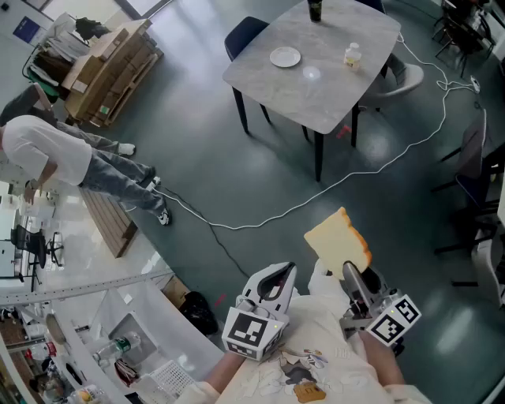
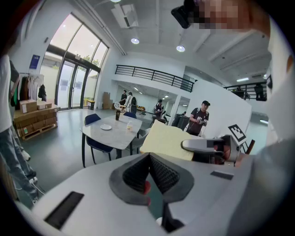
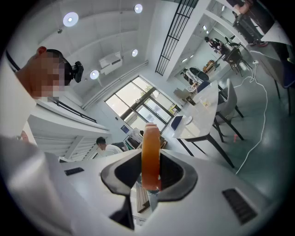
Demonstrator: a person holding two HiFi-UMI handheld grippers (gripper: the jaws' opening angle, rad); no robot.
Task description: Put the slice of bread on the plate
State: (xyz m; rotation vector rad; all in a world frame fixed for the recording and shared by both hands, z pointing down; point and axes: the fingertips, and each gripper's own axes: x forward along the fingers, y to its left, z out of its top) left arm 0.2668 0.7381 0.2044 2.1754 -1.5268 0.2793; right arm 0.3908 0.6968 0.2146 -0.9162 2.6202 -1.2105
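Observation:
A slice of bread (image 1: 338,243), pale with an orange-brown crust, stands on edge in my right gripper (image 1: 349,273), which is shut on its lower end. In the right gripper view the bread (image 3: 150,152) shows edge-on, pinched between the two dark pads. My left gripper (image 1: 282,273) hangs just to the left of it, shut and holding nothing; in its own view the left gripper (image 2: 149,159) shows its pads meeting, with the bread (image 2: 167,139) just beyond them. The small white plate (image 1: 285,57) lies on a grey marble table (image 1: 316,87) far ahead, across the floor. The plate (image 2: 106,127) (image 3: 188,120) also shows in both gripper views.
A small bottle (image 1: 352,55) and a dark bottle (image 1: 315,9) stand on the table. A blue chair (image 1: 243,35) is at its far side. A white cable (image 1: 316,197) snakes over the floor. A person (image 1: 55,154) bends at the left, near stacked cardboard boxes (image 1: 106,67).

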